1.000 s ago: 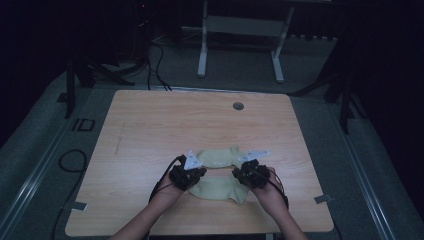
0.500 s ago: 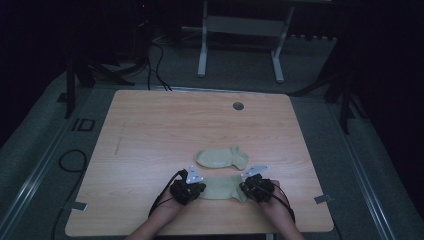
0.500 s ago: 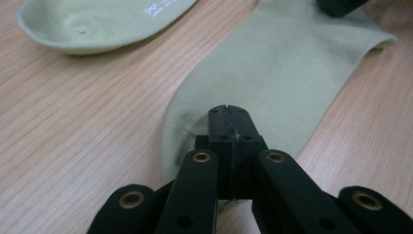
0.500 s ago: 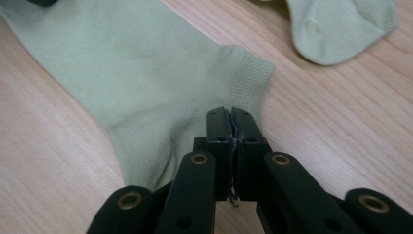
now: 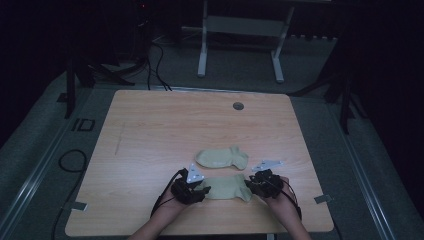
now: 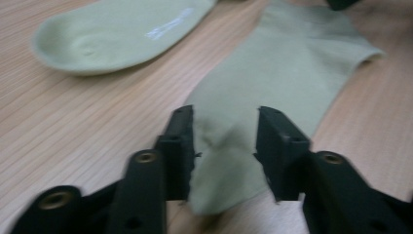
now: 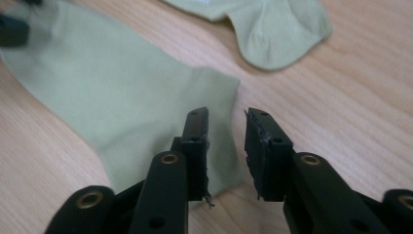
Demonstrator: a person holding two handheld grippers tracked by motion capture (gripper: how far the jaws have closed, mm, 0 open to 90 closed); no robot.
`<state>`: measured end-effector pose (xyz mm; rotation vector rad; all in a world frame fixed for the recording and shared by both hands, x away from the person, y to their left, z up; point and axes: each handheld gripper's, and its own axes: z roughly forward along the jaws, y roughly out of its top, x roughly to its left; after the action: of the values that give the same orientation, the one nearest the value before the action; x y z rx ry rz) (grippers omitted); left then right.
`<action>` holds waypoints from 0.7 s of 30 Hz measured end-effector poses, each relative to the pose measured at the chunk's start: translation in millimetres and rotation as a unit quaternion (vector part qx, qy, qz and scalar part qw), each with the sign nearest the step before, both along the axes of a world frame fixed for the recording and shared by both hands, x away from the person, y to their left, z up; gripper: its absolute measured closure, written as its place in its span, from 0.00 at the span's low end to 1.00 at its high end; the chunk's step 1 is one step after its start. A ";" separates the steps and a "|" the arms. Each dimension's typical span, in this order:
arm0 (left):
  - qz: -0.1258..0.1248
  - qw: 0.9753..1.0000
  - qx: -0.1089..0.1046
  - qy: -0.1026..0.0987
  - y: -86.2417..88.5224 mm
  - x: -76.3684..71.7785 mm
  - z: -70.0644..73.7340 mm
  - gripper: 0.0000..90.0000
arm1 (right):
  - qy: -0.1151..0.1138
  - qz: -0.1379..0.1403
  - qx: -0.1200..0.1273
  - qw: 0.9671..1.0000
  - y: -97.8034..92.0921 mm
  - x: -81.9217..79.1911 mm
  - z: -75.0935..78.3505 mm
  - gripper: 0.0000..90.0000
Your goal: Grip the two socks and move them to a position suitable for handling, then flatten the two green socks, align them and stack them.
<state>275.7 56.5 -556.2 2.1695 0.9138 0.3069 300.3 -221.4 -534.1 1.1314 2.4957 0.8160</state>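
Observation:
Two pale green socks lie on the wooden table (image 5: 165,125). The farther sock (image 5: 222,156) (image 6: 117,34) (image 7: 272,29) lies flat by itself. The nearer sock (image 5: 227,187) (image 6: 292,63) (image 7: 112,83) is stretched flat between my two grippers. My left gripper (image 5: 201,190) (image 6: 225,122) is open at that sock's left end, and the cloth lies between its jaws. My right gripper (image 5: 250,185) (image 7: 226,119) is open at the right end, with the sock's corner under and between its jaws. A hand holds each gripper.
A round grommet hole (image 5: 238,106) sits near the table's far edge. Beyond the table stand a metal frame (image 5: 240,30) and cables (image 5: 150,55) on the dark floor. The near table edge is just behind my hands.
Both grippers moved toward the near edge, bringing one sock with them, away from the other sock. That sock now lies flat and apart.

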 end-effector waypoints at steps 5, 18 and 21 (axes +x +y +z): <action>0.020 1.000 -0.001 0.008 10.2 2.3 -2.3 0.57 | 0.010 0.001 0.000 1.000 -1.9 -2.1 -4.9 0.75; 0.032 0.999 0.011 0.031 17.0 2.5 -5.4 0.61 | 0.011 0.009 -0.025 1.000 4.9 -3.6 -12.4 0.86; 0.022 0.999 0.017 0.033 17.3 2.1 -5.3 0.67 | 0.009 0.015 -0.027 0.999 6.6 -4.8 -12.5 0.90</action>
<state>277.8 73.9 -561.5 2.2045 1.0016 0.2746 295.6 -214.8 -546.6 1.0916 2.5397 0.7456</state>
